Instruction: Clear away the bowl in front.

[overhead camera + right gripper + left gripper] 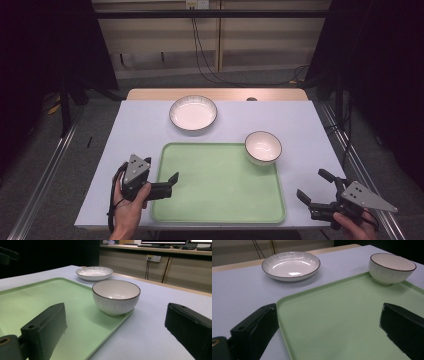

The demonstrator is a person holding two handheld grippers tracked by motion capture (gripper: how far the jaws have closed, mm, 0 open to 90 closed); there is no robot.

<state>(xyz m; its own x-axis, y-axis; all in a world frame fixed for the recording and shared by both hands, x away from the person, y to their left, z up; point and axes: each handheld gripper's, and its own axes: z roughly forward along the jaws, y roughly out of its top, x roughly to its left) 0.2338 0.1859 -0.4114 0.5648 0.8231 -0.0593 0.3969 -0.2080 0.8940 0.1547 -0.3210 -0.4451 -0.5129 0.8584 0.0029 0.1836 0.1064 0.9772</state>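
On the worktop (140,120), bowl (263,147) straddles the green tray's (215,210) far right rim, plate (193,113) beyond. Our left gripper (167,186) and right gripper (316,189) both gape, empty. We'd judge: approach bowl level, clamp its rim.

Rectangular table (135,125) with a pale lavender-grey top, a strip of light wood showing along the far edge. Flat pale green plastic tray with rounded corners and a low raised rim (218,182), lying toward the near edge, roughly centred. Wide shallow white ceramic plate with a thin dark rim (193,113), near the middle of the far edge. Small deep white ribbed bowl with a dark rim (263,147), sitting on the tray's far right corner (straddling its rim, slightly tilted).
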